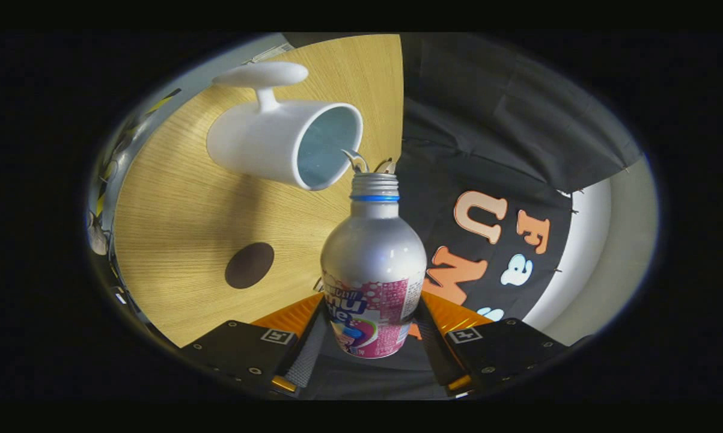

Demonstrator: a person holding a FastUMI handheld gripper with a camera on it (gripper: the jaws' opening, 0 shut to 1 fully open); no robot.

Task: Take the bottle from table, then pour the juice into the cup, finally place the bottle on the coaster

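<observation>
Silver aluminium bottle (pixel 373 264), pink-labelled, uncapped, is clenched between gripper (pixel 370 337) fingers at its lower body. Smooth, light, dentable. White ceramic cup (pixel 277 141) at 11 o'clock.

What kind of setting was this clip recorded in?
Likely a staged recording booth, not a home: a round wooden table backed by a black cloth wall, with only a cup, a coaster and the bottle the gripper holds.

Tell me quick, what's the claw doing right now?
Claw: closed on the bottle, one finger pressing each side, mouth tipped at the white cup.
</observation>
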